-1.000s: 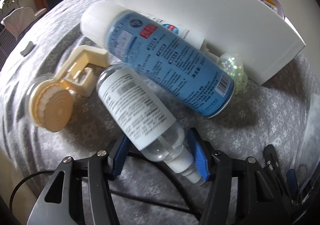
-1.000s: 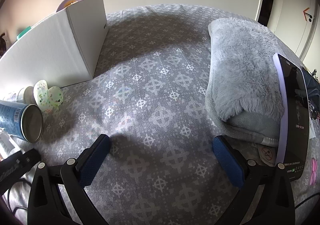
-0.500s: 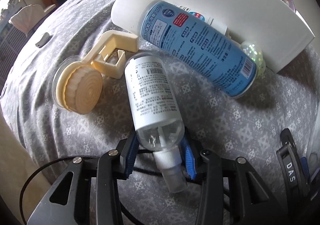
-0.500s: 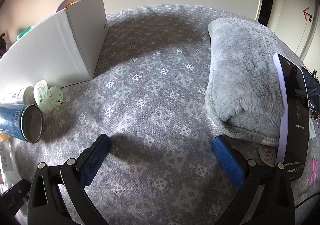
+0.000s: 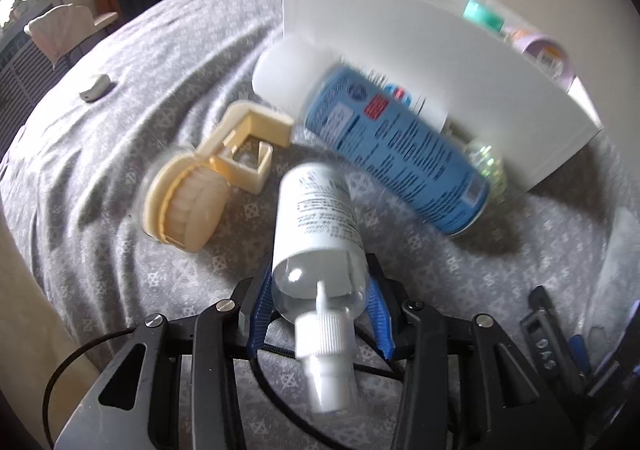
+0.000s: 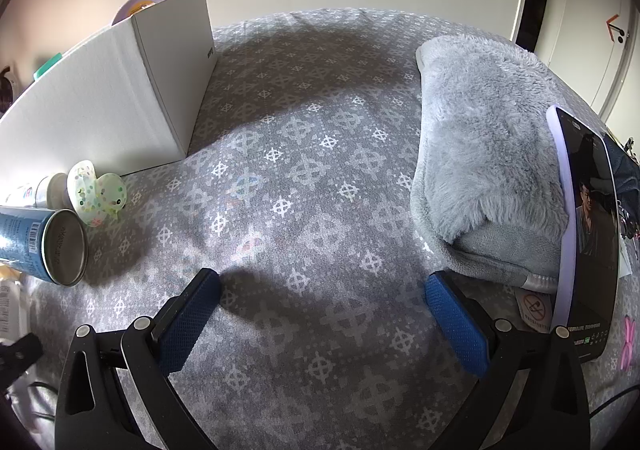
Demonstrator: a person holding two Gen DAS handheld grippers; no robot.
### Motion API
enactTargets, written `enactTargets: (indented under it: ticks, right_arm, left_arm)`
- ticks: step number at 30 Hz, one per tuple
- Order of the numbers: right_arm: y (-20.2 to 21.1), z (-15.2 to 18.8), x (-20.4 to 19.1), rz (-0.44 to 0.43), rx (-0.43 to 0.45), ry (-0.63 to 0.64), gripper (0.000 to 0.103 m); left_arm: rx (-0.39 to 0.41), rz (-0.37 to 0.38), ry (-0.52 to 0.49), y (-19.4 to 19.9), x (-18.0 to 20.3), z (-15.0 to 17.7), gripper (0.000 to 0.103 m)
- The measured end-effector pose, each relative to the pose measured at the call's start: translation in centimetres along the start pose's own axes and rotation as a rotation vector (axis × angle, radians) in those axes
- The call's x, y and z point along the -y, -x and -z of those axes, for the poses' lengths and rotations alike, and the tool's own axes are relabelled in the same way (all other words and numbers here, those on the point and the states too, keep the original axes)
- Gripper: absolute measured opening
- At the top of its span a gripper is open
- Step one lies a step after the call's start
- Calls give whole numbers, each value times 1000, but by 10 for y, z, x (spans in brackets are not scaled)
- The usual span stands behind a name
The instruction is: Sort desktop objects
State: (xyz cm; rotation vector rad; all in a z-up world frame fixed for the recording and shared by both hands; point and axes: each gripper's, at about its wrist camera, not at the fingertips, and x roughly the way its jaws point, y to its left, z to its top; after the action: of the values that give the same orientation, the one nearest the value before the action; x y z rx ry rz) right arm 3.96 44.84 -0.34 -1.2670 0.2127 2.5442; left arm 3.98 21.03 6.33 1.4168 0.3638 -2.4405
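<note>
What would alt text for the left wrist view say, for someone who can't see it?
The left gripper clamps a clear spray bottle by its neck end, nozzle toward the camera, over a grey patterned cloth. Behind lie a blue spray can, a cream brush and a white box.

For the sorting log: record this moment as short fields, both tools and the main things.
left tool: shut on the spray bottle, nozzle toward the camera
right tool: open, nothing between its pads, over the grey cloth
blue can: lying beside the white box
brush: on the cloth, left of the bottle
towel: folded, at the right
</note>
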Motion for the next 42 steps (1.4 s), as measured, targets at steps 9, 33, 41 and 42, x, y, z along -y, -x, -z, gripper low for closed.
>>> enactTargets:
  ticks: [9, 33, 41, 42]
  right_arm:
    - [0, 0, 0, 0, 0, -1, 103]
    - [1, 1, 0, 0, 1, -2, 103]
    - [1, 1, -1, 0, 1, -2, 103]
    - [1, 1, -1, 0, 1, -2, 103]
  left_arm:
    - [266, 102, -82, 78, -17, -39, 16]
    - [193, -5, -166, 51, -44, -10, 76]
    - [225, -16, -124, 60, -84, 15, 76]
    - [251, -8, -163, 66, -77, 14, 76]
